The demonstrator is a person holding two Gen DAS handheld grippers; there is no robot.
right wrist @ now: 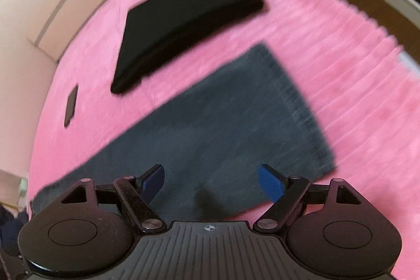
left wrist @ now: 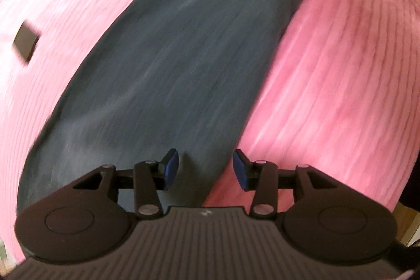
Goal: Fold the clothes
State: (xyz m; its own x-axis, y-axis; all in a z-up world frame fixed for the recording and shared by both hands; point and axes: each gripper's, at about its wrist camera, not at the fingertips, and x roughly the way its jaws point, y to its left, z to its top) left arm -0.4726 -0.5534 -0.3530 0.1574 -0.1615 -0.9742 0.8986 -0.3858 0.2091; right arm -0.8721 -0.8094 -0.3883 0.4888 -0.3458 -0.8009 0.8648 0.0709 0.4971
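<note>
Dark grey-blue denim-like garment [right wrist: 210, 127], a long flat strip of cloth, lies spread on the ribbed pink plush blanket [right wrist: 328, 49], and we have it directly under both tools. In the right wrist view it runs from the lower left edge up to a squared, stitched hem at the right, which we read as a trouser leg or a piece already doubled lengthwise; the blur keeps us from being sure which.

Our right gripper [right wrist: 212, 183] stands wide, its blue pads well apart with nothing between them, hanging over the near part of the cloth. Our left gripper [left wrist: 206, 168] is only part open, a narrower gap, also empty, tilted steeply down above the garment's [left wrist: 170, 64] edge where dark cloth meets pink blanket [left wrist: 341, 70]. We judge both are placed this way to take hold of the fabric's border for the next fold, the garment laid flat so an edge can be pinched cleanly.

Beyond it, in the right view, a black folded garment [right wrist: 189, 17] sits apart on the blanket, probably a finished piece set aside. A small dark flat rectangular object [right wrist: 71, 106] lies near the blanket's left edge; we cannot tell what it is.

Much is hard to make out. Both views are smeared, so seams, pockets and layers of the cloth do not show. The garment's near end is hidden under our gripper bodies, and the left view cuts off both ends.
</note>
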